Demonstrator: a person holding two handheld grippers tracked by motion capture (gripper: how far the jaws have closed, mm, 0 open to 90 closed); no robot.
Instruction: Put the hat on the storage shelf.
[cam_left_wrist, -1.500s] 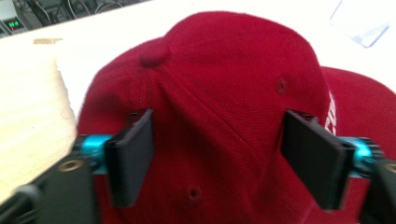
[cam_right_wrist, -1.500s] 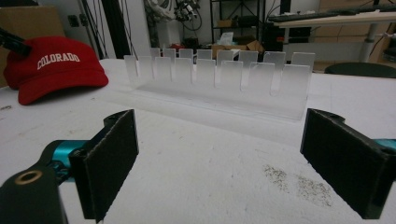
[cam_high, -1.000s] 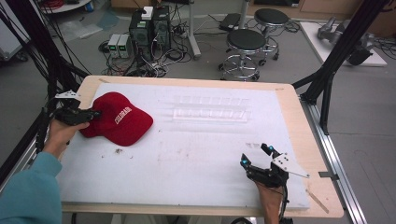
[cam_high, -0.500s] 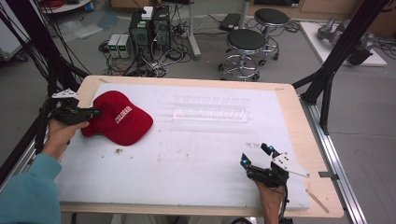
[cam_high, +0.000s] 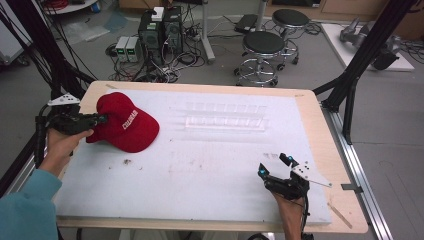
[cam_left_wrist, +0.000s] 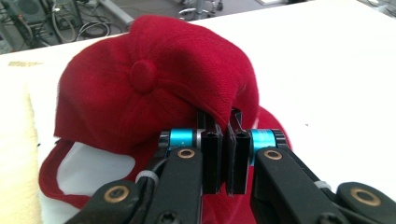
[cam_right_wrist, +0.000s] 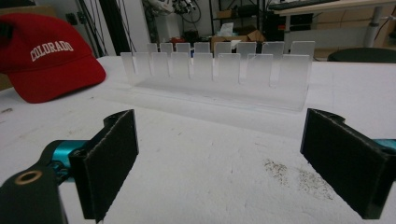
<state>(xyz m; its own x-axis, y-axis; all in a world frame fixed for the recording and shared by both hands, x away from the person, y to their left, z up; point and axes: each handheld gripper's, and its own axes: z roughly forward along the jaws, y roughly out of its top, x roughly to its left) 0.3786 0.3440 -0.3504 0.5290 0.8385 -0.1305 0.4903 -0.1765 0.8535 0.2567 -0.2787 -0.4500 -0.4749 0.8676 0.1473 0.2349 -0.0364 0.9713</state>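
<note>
A red baseball cap (cam_high: 124, 123) with white lettering lies at the left end of the white table mat, its back lifted. My left gripper (cam_high: 100, 120) is shut on the cap's back edge; in the left gripper view the jaws pinch the red fabric (cam_left_wrist: 219, 100) just under the crown, whose top button (cam_left_wrist: 143, 74) faces the camera. My right gripper (cam_high: 272, 166) rests near the front right of the mat, open, with nothing between its pads (cam_right_wrist: 112, 158). From there the cap (cam_right_wrist: 46, 56) shows at far left.
A clear plastic slotted rack (cam_high: 225, 120) lies across the middle of the mat (cam_high: 210, 170); it also stands ahead of the right gripper (cam_right_wrist: 215, 77). Dark specks mark the mat (cam_right_wrist: 299, 175). Stools (cam_high: 262, 47) and computer gear stand beyond the table's far edge.
The left hand has pulled the cap's back edge up and slightly left, tilting the cap higher. The right gripper has stayed put.
</note>
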